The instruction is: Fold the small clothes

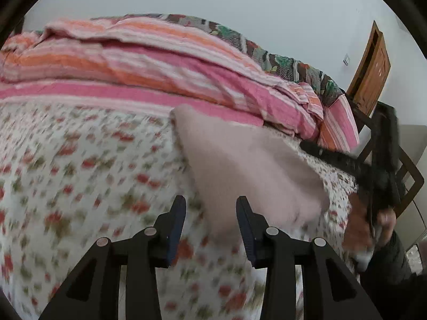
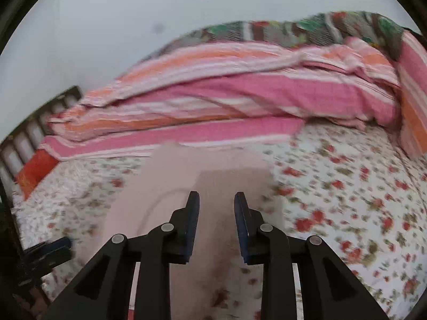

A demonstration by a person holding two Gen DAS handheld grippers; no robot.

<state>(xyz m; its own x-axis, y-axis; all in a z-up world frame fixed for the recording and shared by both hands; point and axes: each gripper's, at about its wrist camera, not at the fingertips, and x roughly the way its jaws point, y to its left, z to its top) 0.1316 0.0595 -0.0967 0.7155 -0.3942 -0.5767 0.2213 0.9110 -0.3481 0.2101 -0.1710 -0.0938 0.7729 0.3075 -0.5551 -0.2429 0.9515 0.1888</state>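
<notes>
A small pale pink garment [image 1: 248,170] lies on the flowered bed sheet [image 1: 80,186]; both views are motion-blurred. My left gripper [image 1: 210,206] is open and empty, above the sheet at the garment's near left edge. The other gripper [image 1: 347,160], held by a hand, shows at the right of the left wrist view beyond the garment. In the right wrist view the garment [image 2: 186,186] lies straight ahead, with a folded part on top. My right gripper [image 2: 216,201] is open and empty over its near part. The left gripper [image 2: 45,253] shows at the lower left.
A pink and orange striped quilt [image 1: 160,61] is bunched along the far side of the bed, with a patterned blanket [image 1: 280,61] behind it. A wooden door [image 1: 371,72] and dark bed frame [image 1: 405,176] stand right. A slatted headboard [image 2: 32,130] is at left.
</notes>
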